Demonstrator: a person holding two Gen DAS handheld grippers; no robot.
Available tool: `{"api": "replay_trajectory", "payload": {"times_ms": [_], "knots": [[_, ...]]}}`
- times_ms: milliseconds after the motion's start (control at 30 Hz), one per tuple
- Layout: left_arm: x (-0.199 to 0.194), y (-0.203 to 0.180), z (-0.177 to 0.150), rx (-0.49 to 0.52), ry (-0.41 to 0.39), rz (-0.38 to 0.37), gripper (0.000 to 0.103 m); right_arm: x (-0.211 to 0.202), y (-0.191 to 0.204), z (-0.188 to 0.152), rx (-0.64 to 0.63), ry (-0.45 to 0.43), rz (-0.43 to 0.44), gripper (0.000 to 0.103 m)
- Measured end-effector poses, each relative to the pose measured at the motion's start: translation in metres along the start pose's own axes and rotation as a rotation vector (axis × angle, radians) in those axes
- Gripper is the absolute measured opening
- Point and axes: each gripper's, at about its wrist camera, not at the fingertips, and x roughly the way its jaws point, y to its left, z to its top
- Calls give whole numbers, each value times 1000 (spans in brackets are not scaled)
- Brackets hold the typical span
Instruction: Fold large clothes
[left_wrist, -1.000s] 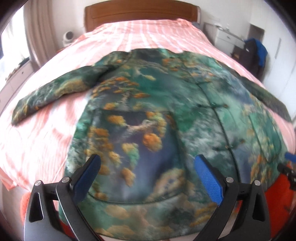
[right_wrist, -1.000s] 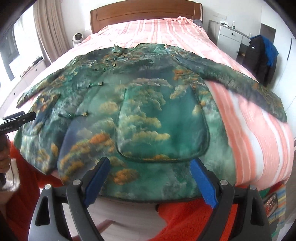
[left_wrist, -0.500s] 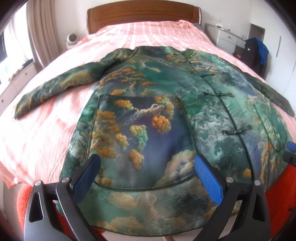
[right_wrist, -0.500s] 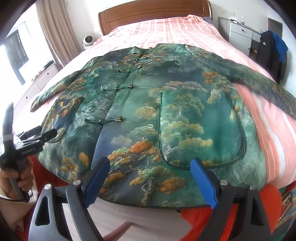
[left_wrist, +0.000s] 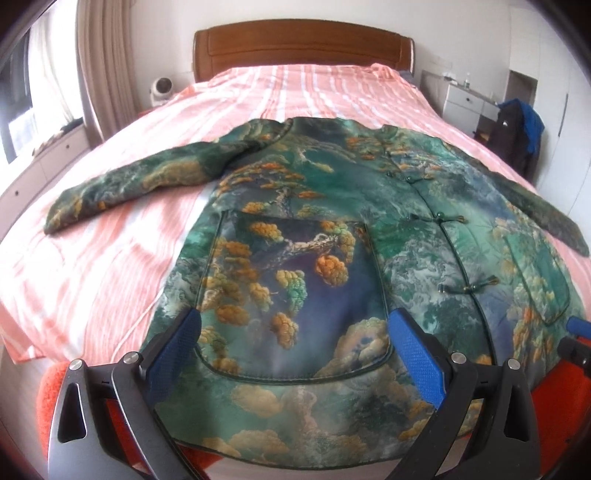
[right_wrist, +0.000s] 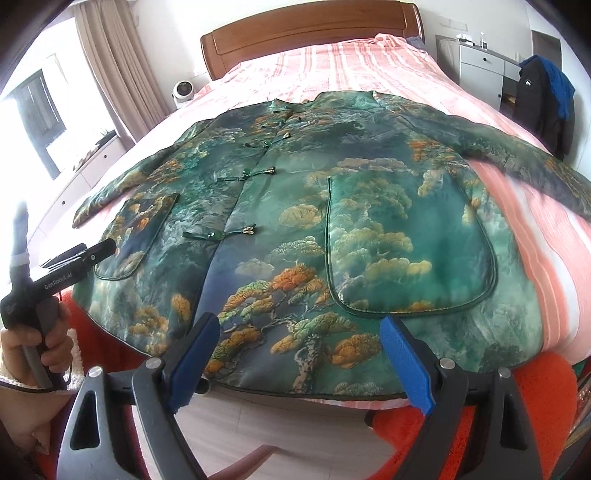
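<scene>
Both views pulled back from jacket (left_wrist: 332, 258), hem at bed (left_wrist: 110, 258) edge, left tool (left_wrist: 295, 354) and right tool (right_wrist: 299, 354) released.

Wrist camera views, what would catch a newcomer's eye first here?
First the green jacket printed with orange pines and clouds, spread face up across the foot of the pink striped bed, sleeves out to both sides and frog buttons fastened. Then the blue-padded left gripper and right gripper, both open, poised over its hem.
</scene>
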Motion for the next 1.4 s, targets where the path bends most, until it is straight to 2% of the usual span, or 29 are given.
{"api": "replay_trajectory", "payload": {"times_ms": [600,733,833,900,967,1000,1067,1133,1200,1267,1400], "knots": [[-4,7,2,-10,-27,49,101,-6,-3,2,30,-39,17,88],[-5,9,3,-8,-33,58,101,-14,-25,16,78,-65,57,88],[-3,10,2,-9,-30,61,101,-28,-73,50,126,-113,9,88],[-3,12,1,-15,-27,62,101,-36,-126,78,208,-146,-24,88],[-2,13,2,-23,-26,64,101,-40,-186,96,332,-200,-60,88],[-2,14,2,-26,-27,66,101,-42,-229,101,433,-242,-85,88],[-2,15,2,-26,-29,73,101,-44,-296,95,617,-298,-146,88],[0,16,2,-27,-25,76,101,-46,-358,71,842,-366,-197,88],[5,16,2,-35,-11,73,101,-41,-395,50,992,-416,-153,88],[11,15,3,-36,9,70,101,-29,-423,39,1079,-432,-157,88],[17,11,1,-22,31,79,101,-8,-460,44,1161,-468,-127,84]]}}
